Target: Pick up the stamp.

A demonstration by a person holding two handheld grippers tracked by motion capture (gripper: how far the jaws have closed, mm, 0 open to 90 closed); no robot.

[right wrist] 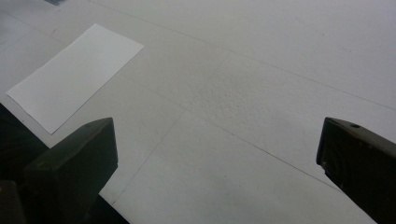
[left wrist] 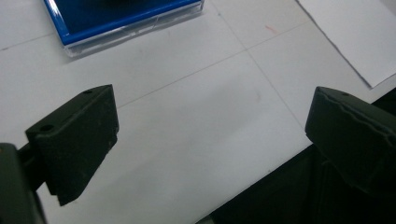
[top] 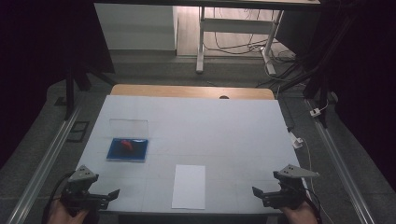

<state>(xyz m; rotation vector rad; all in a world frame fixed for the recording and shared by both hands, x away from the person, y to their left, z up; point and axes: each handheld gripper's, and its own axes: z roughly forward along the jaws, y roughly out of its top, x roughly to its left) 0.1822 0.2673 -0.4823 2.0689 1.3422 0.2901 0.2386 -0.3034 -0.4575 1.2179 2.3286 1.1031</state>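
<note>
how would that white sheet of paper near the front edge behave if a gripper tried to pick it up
The paper lies flat on the table with no raised edge, so jaws would likely slide over it. It looks thin, so probably very light and floppy once lifted. A push would likely just skid it across the smooth top.

Desk layout: a case lies on the left half with its lid open behind it; a sheet lies at the near edge, right of the case. Left hand-held gripper and right hand-held gripper flank the sheet at the near corners.
</note>
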